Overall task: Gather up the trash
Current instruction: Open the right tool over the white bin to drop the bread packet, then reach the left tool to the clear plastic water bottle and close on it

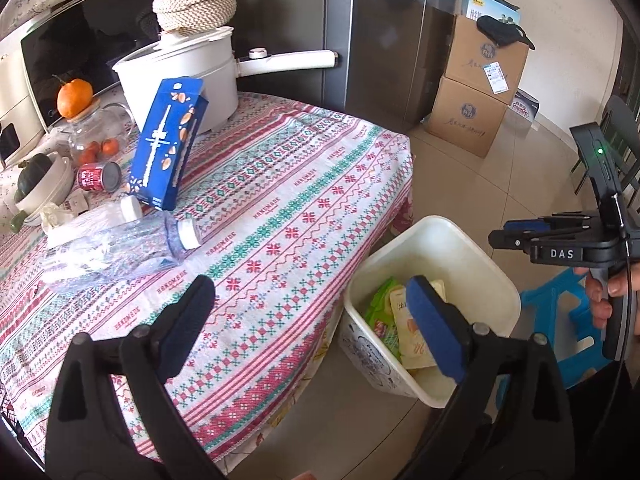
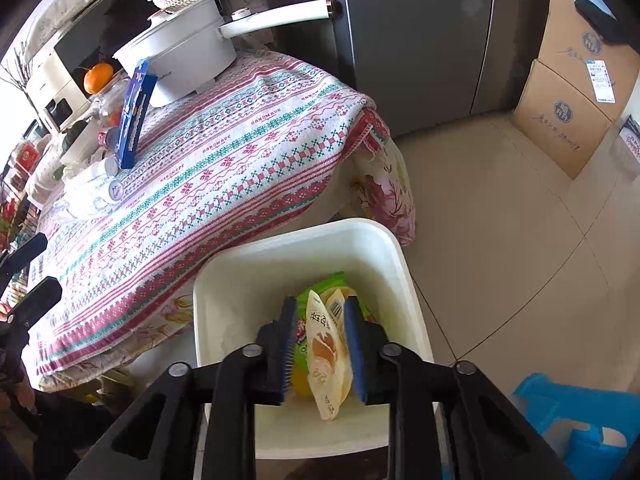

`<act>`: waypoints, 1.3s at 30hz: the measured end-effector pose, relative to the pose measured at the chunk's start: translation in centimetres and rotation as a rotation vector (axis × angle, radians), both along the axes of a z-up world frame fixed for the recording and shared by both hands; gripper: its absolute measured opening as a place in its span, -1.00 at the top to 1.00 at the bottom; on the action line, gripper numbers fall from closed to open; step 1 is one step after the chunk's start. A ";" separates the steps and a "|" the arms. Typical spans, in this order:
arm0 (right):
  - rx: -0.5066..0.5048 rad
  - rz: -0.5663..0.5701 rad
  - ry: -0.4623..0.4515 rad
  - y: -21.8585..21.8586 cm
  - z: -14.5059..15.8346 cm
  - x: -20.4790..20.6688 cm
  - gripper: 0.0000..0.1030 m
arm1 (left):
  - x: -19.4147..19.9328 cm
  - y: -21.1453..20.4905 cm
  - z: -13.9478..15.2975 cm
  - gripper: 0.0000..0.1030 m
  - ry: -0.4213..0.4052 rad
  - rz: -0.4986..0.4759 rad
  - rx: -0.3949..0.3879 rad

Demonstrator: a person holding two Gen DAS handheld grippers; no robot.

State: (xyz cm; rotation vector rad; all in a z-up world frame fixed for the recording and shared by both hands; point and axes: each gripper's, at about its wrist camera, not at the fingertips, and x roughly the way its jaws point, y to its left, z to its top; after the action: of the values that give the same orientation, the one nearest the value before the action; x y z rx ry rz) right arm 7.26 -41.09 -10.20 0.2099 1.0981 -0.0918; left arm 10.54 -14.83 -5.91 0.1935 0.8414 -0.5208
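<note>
A home kitchen or dining corner. Ahead of the left jaws a table (image 1: pixel 280 200) wears a patterned woven cloth, and at its far end stand a white pot (image 1: pixel 180 76) with a long handle, a microwave (image 1: pixel 60 64) under a floral cover, an orange (image 1: pixel 74 97) on a glass jar and a blue carton (image 1: pixel 168 148). Beyond the table rises a dark fridge (image 1: pixel 380 32), with stacked cardboard boxes (image 1: pixel 476 92) on the tiled floor (image 1: pixel 460 184) beside it. Right under the right jaws a white bin (image 2: pixel 384 252) holds snack wrappers, and a blue plastic stool (image 2: pixel 568 416) sits to their right
</note>
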 end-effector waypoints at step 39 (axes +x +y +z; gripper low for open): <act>0.019 0.060 -0.119 7.0 5.7 7.6 -0.58 | 16.6 8.2 -6.5 -0.90 0.240 -0.265 0.413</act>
State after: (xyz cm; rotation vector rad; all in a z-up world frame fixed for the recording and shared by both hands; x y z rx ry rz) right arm 14.86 -34.10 -4.47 0.1971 0.9860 -0.0144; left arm 27.15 -6.67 -12.39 0.6377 1.1628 -0.6216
